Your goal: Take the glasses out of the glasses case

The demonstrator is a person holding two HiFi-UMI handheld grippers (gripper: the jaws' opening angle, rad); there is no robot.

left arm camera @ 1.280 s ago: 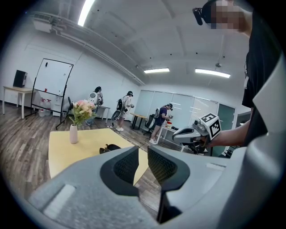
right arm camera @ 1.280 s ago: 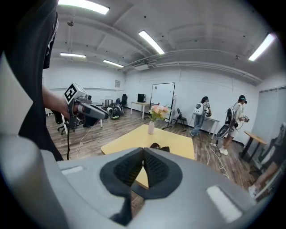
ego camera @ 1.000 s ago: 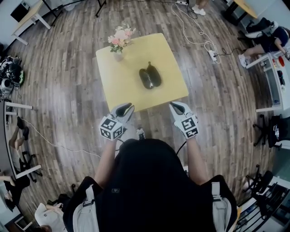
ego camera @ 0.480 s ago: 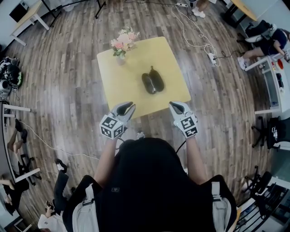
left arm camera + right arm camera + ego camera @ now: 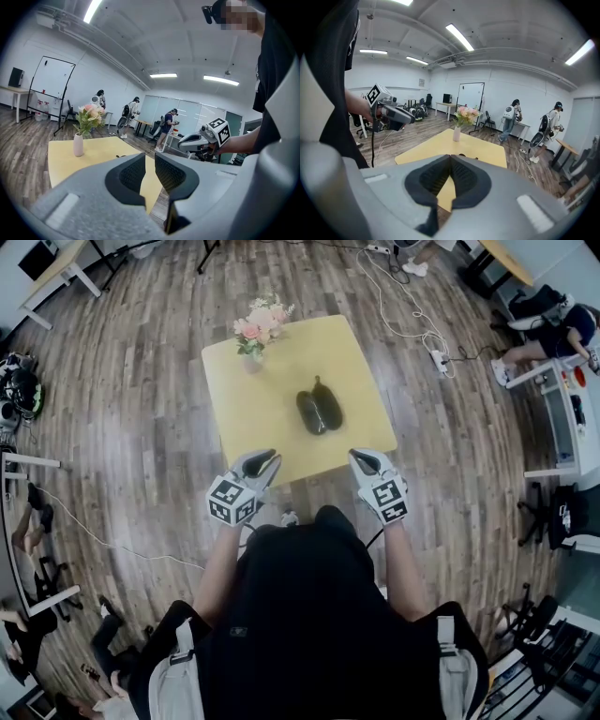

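A dark glasses case (image 5: 319,411) lies near the middle of the yellow table (image 5: 272,418), its two halves side by side; I cannot make out any glasses. Both grippers hover at the table's near edge, short of the case. My left gripper (image 5: 265,461) (image 5: 150,161) has its jaws a narrow gap apart, with nothing between them. My right gripper (image 5: 357,458) (image 5: 450,159) has its jaw tips touching and holds nothing. In the right gripper view only a dark sliver of the case (image 5: 461,155) shows above the jaws.
A white vase of pink flowers (image 5: 251,343) stands on the table's far left corner. Cables (image 5: 403,306) trail over the wooden floor beyond the table. People sit at desks to the right (image 5: 553,329) and left (image 5: 28,512).
The table and case have slid slightly right and nearer in the head view. Both grippers keep nearly the same place and stance. A person at the lower left has walked on.
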